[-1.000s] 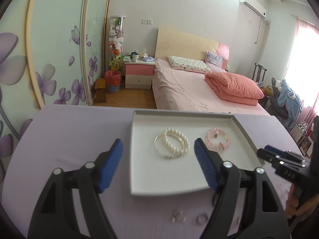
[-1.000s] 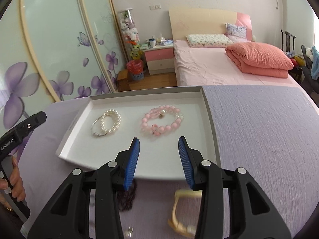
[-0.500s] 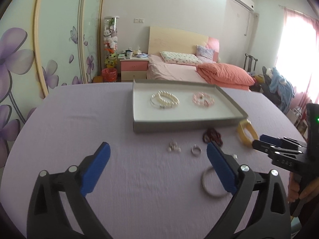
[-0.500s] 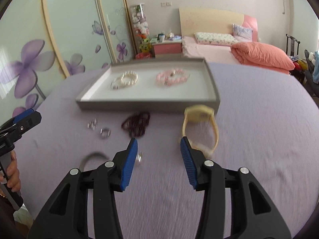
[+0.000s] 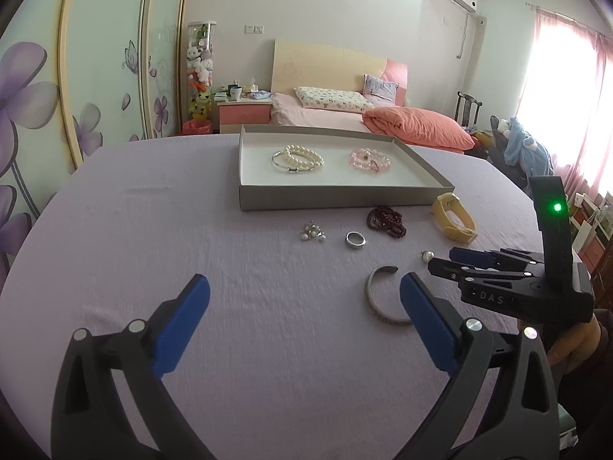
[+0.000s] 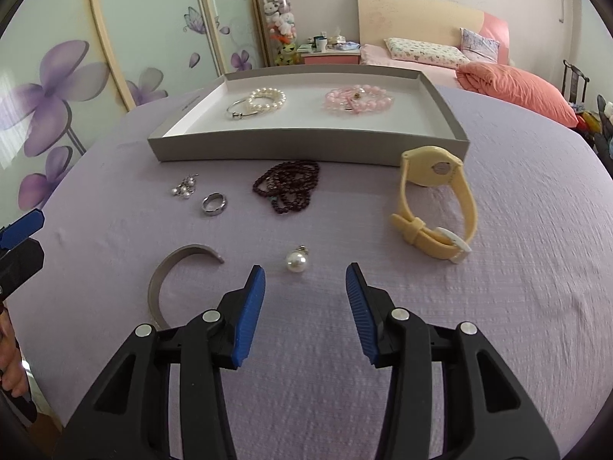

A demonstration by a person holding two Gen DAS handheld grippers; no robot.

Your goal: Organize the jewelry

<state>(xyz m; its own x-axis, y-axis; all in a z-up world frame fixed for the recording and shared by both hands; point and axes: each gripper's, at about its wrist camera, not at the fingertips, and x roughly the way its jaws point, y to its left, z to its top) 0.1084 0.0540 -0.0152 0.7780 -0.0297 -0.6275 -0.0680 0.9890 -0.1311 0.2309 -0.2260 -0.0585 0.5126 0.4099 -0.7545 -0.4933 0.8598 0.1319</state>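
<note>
Right wrist view: my right gripper hangs over the purple tablecloth, jaws partly open and empty, a pearl earring just ahead at twelve o'clock. At ten o'clock lies a silver cuff; at two o'clock, a yellow watch. Beyond, the grey tray holds a pearl bracelet and a pink bracelet. My left gripper has just been opening; it stands wide, empty.
</note>
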